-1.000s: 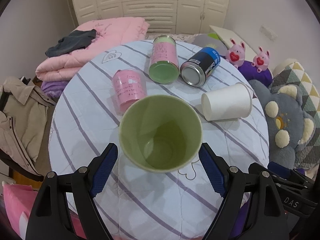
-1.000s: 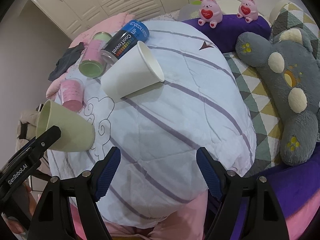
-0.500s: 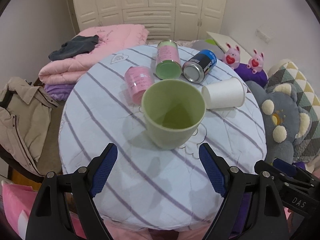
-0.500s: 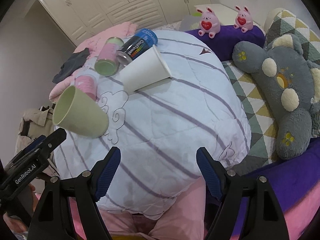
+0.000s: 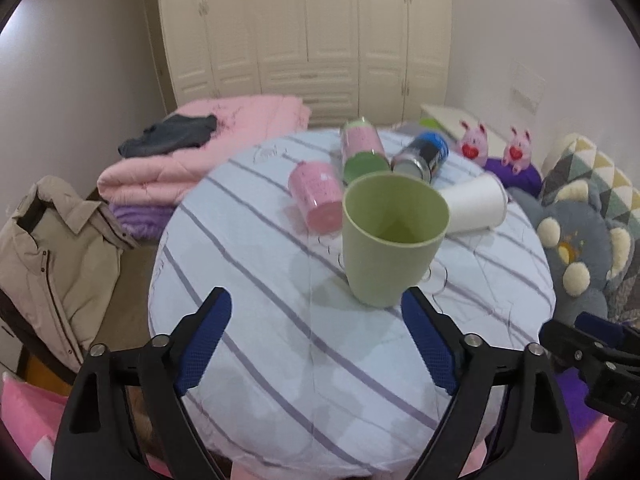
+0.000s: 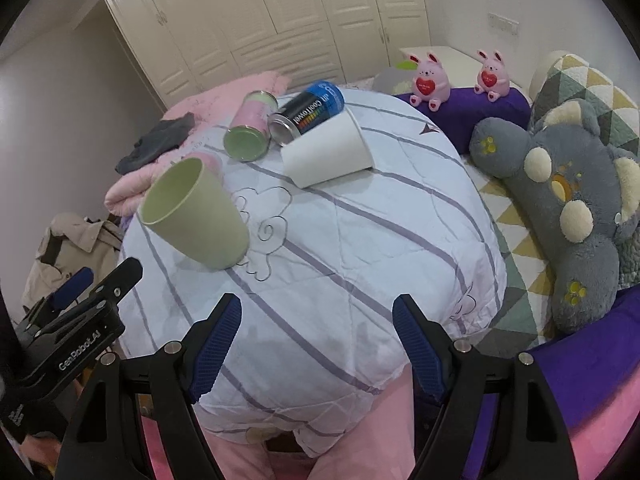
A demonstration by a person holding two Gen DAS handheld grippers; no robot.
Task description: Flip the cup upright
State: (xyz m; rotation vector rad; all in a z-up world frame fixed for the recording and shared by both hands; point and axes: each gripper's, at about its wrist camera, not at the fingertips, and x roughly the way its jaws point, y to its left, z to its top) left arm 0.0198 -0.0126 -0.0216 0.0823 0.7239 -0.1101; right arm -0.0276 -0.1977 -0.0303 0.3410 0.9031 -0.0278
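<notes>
the green cup [image 5: 390, 240] stands upright, mouth up, on the round table [image 5: 280, 320] covered with a white cloth with purple stripes, toward the middle of the top. left gripper [image 5: 316, 344]: jaws spread wide, nothing between the blue pads [image 5: 202, 344]; the right-hand pad tip sits just beside the cup's base in the left wrist view, and i cannot tell whether it touches. no grip on the cup. in the right wrist view the left gripper appears at lower left, near the table edge and clear of the cup [image 6: 196, 216]. right gripper [image 6: 316, 344]: jaws also wide open and empty, hanging over the near edge of the table, well apart from the cup. behind the green cup lie four things on their sides: a pink cup [image 5: 318, 196] just beside it, a white paper cup [image 6: 326, 152], a pink-and-green can [image 6: 250, 132] and a black-and-blue can [image 6: 308, 114] touching or nearly touching each other. a grey plush toy [image 6: 560, 200] lies to the right of the table, two pink bunny toys [image 6: 426, 78] sit behind it, a folded pink blanket [image 5: 200, 148] is at back left, and a beige jacket [image 5: 52, 256] is at far left.
</notes>
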